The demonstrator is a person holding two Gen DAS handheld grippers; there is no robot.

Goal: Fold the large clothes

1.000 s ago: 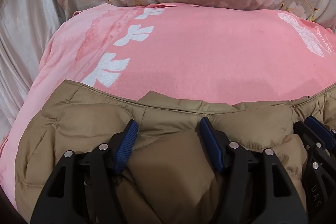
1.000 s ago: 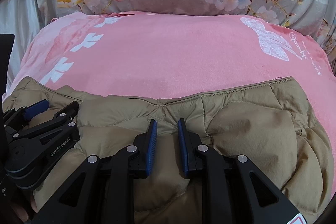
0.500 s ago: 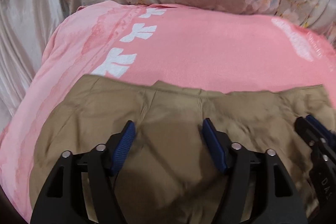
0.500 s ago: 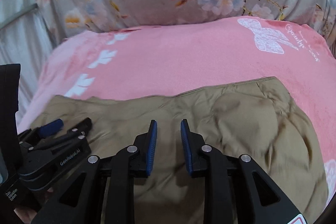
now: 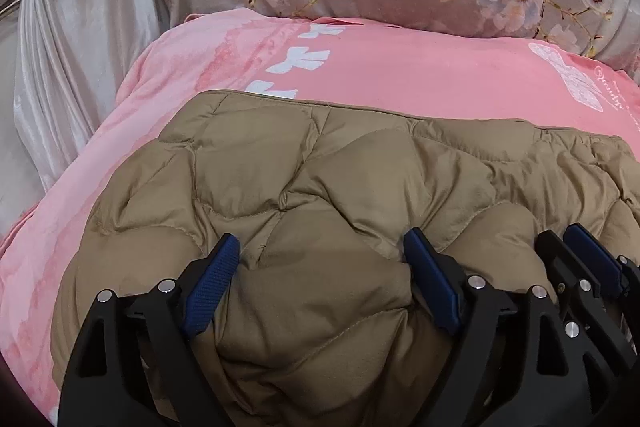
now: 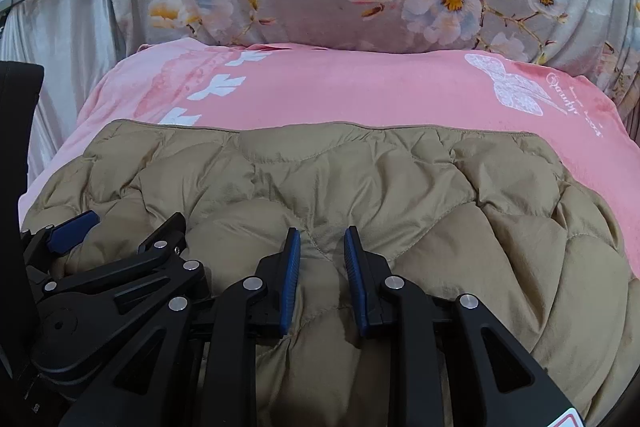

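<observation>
A tan quilted jacket (image 6: 360,179) is spread on the pink blanket (image 6: 360,87). Its padding is straddled by the wide-spread left gripper (image 5: 320,251) and pinched by the narrowed right gripper (image 6: 320,247).

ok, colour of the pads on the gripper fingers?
Dark blue, ribbed pads on black fingers. Clearest in the right wrist view.

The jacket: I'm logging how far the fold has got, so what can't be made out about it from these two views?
- Near part of the tan jacket: left wrist view, hidden behind the left gripper and cut off by the bottom edge.
- Sleeves, collar, zip: neither view shows them.
- Grip: right wrist view, the right gripper has narrow jaws with jacket bulging between; whether it pinches is unclear.
- Pink blanket under the jacket: covered.
</observation>
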